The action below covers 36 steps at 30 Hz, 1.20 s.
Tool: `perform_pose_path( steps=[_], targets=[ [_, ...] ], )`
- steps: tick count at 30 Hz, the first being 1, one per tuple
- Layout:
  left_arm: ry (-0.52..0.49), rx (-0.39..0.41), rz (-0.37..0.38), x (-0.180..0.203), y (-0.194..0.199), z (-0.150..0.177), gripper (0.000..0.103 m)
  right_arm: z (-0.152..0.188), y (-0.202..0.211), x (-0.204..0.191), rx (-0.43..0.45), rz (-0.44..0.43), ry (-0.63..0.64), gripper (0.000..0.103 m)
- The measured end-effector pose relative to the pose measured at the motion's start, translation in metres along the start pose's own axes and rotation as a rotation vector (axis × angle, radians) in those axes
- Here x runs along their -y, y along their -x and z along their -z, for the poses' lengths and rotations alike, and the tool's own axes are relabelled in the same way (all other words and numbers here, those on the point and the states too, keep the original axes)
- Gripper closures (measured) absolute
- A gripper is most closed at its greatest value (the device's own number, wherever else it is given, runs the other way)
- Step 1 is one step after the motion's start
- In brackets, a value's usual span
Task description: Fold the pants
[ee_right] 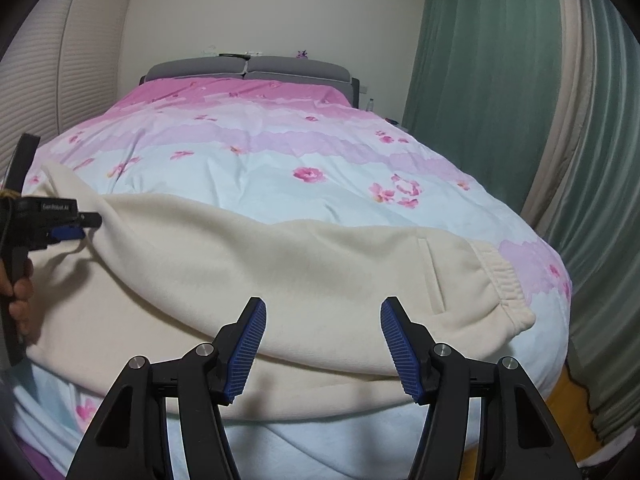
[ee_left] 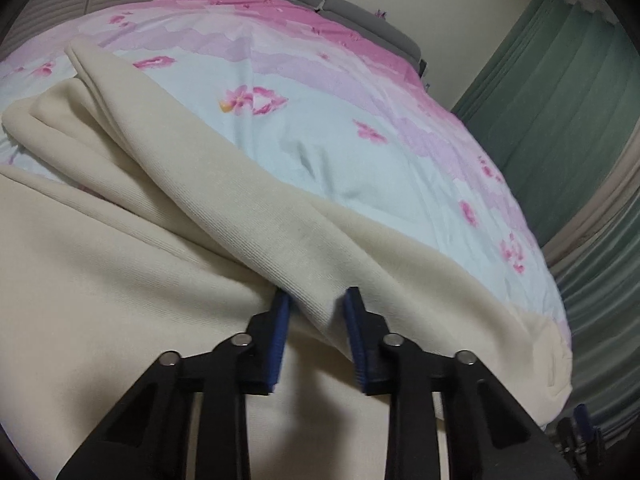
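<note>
Cream sweatpants lie across the near end of a bed, elastic waistband at the right and a pocket slit beside it. In the left wrist view the pants fill the foreground, and my left gripper has a raised fold of the cream fabric between its blue pads, pinching it. The left gripper also shows in the right wrist view, holding the fabric's left part lifted. My right gripper is open and empty, just above the pants' near edge, with nothing between its fingers.
The bed has a floral pink, lilac and pale blue duvet and a grey headboard. Green curtains hang at the right, a white louvred wardrobe stands at the left. Wooden floor shows at the bed's right corner.
</note>
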<state>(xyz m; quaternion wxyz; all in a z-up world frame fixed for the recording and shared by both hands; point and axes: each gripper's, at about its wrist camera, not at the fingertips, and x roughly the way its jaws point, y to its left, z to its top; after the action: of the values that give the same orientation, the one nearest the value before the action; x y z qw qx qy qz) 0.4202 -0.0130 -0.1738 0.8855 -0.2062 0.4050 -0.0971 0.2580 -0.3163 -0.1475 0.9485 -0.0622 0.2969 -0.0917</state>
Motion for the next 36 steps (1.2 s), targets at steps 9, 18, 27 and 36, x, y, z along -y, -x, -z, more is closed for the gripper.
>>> perform_pose_path(
  steps=[9,18,27,36],
  targets=[
    [-0.013,-0.005,-0.03,0.005,-0.008,-0.001,0.087,0.0,0.003,0.004,0.007,-0.002,-0.012,0.043],
    [-0.054,0.099,-0.068,0.005,0.047,0.024,0.098,-0.002,0.01,0.011,0.025,-0.013,-0.03,0.043],
    [-0.03,0.139,-0.131,0.006,0.115,0.1,0.098,0.0,0.02,0.022,0.033,-0.029,-0.058,0.043],
    [-0.022,0.102,-0.15,0.002,0.097,0.107,0.096,0.007,0.022,0.023,0.016,-0.035,-0.043,0.043]
  ],
)
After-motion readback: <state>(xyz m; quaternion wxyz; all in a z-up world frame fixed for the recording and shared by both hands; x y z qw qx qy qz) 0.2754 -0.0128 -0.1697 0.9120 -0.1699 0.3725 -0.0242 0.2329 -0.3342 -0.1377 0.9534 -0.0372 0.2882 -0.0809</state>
